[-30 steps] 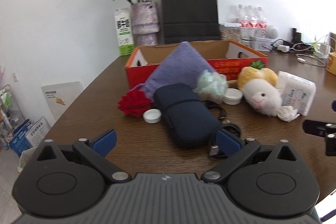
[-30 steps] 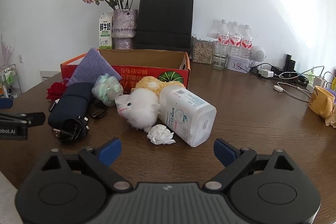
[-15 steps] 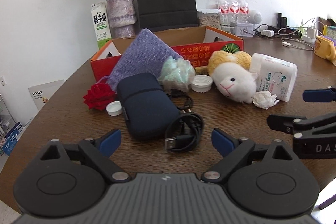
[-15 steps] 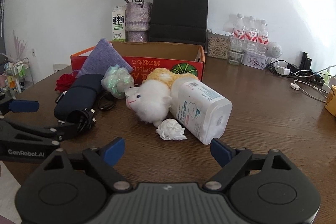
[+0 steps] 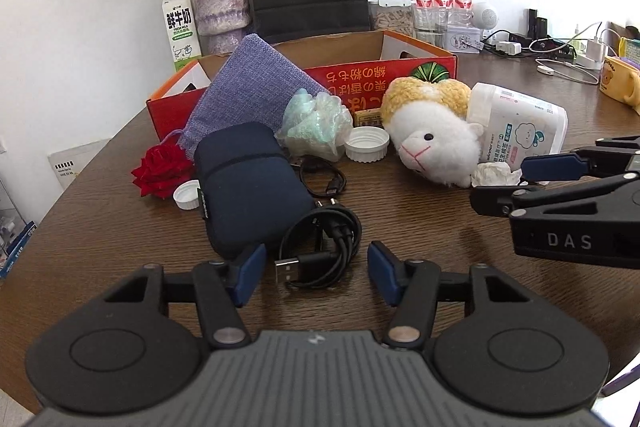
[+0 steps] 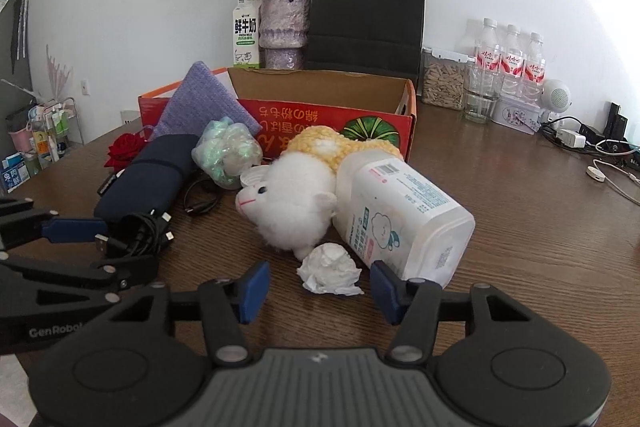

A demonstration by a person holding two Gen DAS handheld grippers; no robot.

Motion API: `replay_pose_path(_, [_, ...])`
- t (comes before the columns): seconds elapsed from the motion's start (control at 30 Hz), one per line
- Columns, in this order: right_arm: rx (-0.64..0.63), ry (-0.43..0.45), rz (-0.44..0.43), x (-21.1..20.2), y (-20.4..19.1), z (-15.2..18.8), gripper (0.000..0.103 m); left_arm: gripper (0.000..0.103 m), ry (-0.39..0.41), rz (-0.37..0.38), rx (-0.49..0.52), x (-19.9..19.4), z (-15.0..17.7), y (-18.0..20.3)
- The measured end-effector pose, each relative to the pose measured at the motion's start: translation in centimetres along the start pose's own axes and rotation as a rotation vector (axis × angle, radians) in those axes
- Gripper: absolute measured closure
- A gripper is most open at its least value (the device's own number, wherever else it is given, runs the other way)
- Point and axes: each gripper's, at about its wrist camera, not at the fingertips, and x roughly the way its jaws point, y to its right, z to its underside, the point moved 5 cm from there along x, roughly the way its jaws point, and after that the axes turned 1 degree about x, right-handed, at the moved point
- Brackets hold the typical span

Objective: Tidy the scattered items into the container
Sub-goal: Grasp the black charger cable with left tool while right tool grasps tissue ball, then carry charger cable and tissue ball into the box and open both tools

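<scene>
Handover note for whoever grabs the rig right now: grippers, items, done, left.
Left hand-held gripper: jaws have just been closing, pads either side of the coiled black USB cable, not yet pressing on it.
Right hand-held gripper: jaws have just been closing around the crumpled tissue, no contact visible yet.
Items all on the table in front of the red cardboard box: navy pouch, plush sheep, white wipes tub on its side, red rose, two white caps. Purple cloth bag leans on the box rim.
Done: nothing visibly inside.
Left: everything.
</scene>
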Motion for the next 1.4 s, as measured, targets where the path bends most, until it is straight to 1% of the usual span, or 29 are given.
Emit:
replay_pose_path(0.07, [0.004,-0.011,-0.005,0.5,-0.1,0.1,0.048,0.046,0.002,0.000,0.004,0.0,-0.1,0.1])
replay_pose_path(0.1, [0.005,-0.017,-0.007,0.7,-0.1,0.2,0.049,0.049,0.004,0.001,0.007,0.0,-0.1,0.2])
replay_pose_path(0.17, [0.007,-0.015,-0.017,0.9,-0.3,0.3,0.056,0.056,0.005,0.009,0.007,0.1,-0.1,0.2])
replay_pose_path(0.2, [0.007,-0.013,-0.020,0.8,-0.3,0.3,0.063,0.060,0.006,0.011,0.006,0.1,-0.1,0.2])
replay_pose_path(0.23, [0.010,-0.010,-0.020,0.7,-0.4,0.3,0.075,0.062,0.005,0.017,0.003,0.1,-0.1,0.2])
replay_pose_path(0.27, [0.015,-0.008,-0.021,0.6,-0.3,0.3,0.081,0.063,0.006,0.021,0.001,0.1,-0.1,0.2])
replay_pose_path(0.3, [0.023,-0.005,-0.026,0.5,-0.3,0.4,0.086,0.063,0.007,0.025,0.001,0.0,-0.1,0.2])
replay_pose_path(0.6, [0.031,0.024,-0.033,-1.4,-1.0,0.3,0.087,0.064,0.037,0.052,-0.017,-1.1,0.0,-0.2])
replay_pose_path(0.93, [-0.004,0.060,-0.027,-2.7,-2.6,-1.3,0.087,0.064,0.086,0.059,-0.044,-2.5,-0.7,-1.6])
replay_pose_path(1.23, [-0.029,0.111,-0.026,-2.6,-4.5,-4.1,0.087,0.064,0.190,0.054,-0.073,-3.2,-3.7,-3.3])
replay_pose_path(1.4, [-0.030,0.164,-0.012,-2.3,-5.2,-6.5,0.087,0.064,0.246,0.052,-0.095,-3.0,-5.9,-4.6])
